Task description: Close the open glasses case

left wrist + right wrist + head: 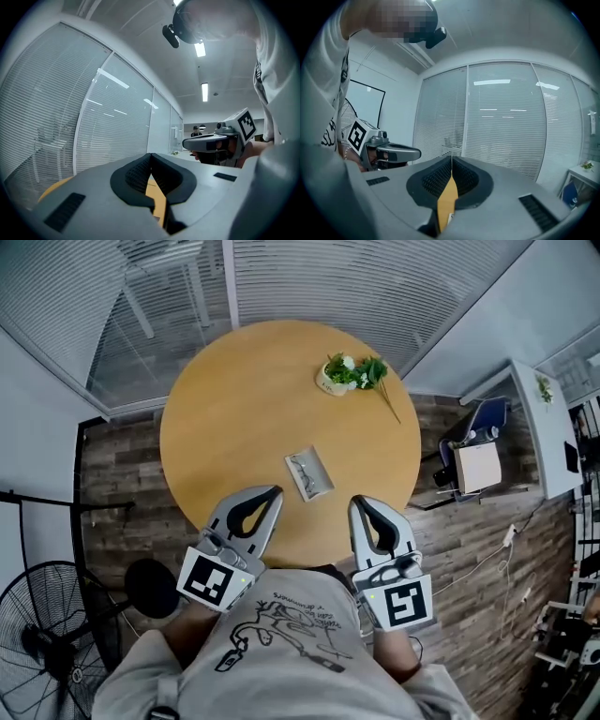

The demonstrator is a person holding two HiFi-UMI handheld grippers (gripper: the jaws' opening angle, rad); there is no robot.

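Glasses case (pixel 309 473) lies open just ahead of left gripper (pixel 272 493) and right gripper (pixel 360 504) (fingers pressed together, empty, apparently before approach).

One round table (pixel 234 399) is recorded, and on it one open glasses case (pixel 309 473) and one potted plant (pixel 342 374). Two grippers are counted: the left gripper (pixel 275 491) and the right gripper (pixel 357 501). One standing fan (pixel 42 634) is noted on the floor. Two ceiling light strips (pixel 200 48) are counted in the left gripper view. Possibly two distant people (pixel 195 130) are logged there, too small to be certain.
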